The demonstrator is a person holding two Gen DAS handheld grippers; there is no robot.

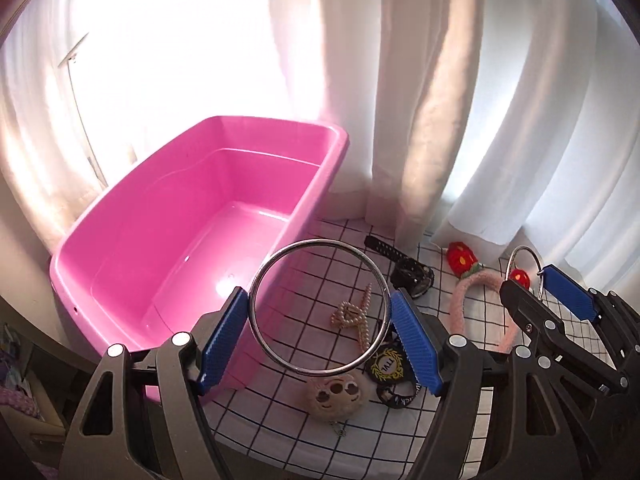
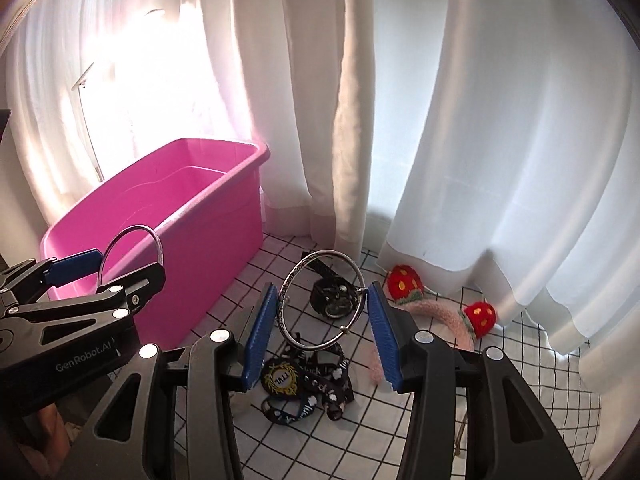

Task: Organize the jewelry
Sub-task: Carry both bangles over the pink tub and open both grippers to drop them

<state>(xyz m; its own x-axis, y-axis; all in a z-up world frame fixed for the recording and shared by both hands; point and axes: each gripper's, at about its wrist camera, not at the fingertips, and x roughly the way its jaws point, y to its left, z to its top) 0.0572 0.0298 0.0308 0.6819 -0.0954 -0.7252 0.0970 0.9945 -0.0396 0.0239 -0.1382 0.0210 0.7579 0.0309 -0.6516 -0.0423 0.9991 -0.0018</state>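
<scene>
Blue pads of the left gripper [image 1: 320, 334] pinch a plain silver bangle [image 1: 320, 307] across its width, held above the grid cloth [image 1: 280, 408] just beside the pink tub [image 1: 192, 220]. Close to its right, the right gripper [image 2: 322, 322] clamps a second, patterned bangle [image 2: 322, 306] the same way. Below on the cloth lie a pearl clip [image 1: 354, 316], black watch [image 1: 412, 274], black lanyard [image 2: 316, 384], plush charm [image 1: 338, 394] and strawberry headband [image 2: 440, 312].
</scene>
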